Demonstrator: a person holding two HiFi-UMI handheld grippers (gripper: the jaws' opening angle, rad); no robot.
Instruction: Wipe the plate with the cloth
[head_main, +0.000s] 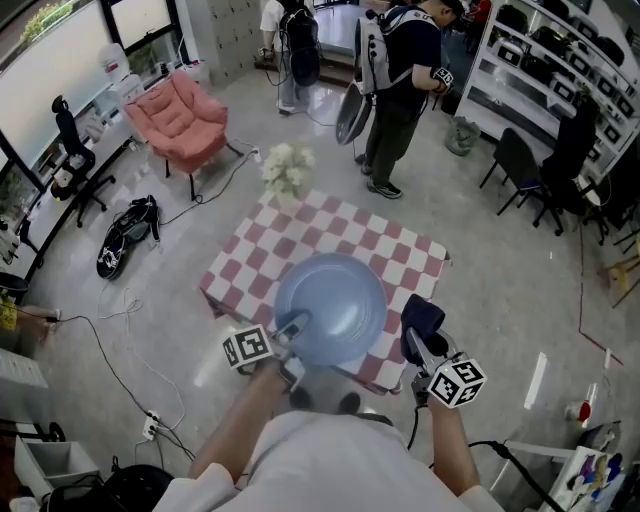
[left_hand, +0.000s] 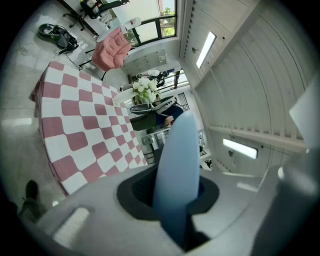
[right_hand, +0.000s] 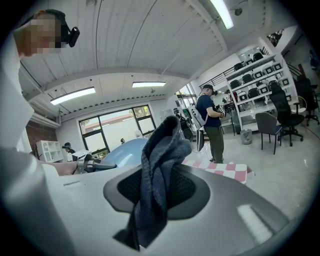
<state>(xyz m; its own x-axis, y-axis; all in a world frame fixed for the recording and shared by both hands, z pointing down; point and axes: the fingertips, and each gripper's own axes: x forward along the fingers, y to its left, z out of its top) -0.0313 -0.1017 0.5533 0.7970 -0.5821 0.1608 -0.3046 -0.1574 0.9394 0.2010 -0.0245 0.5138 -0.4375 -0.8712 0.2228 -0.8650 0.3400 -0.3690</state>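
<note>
A pale blue plate is held up over the near part of the checked table. My left gripper is shut on its near-left rim; in the left gripper view the plate stands edge-on between the jaws. My right gripper is shut on a dark blue cloth, held just right of the plate and apart from it. In the right gripper view the cloth bunches up from the jaws, with the plate behind it to the left.
White flowers stand at the table's far corner. A pink armchair sits at the far left, a black bag on the floor near it. People stand beyond the table. Shelves and black chairs line the right.
</note>
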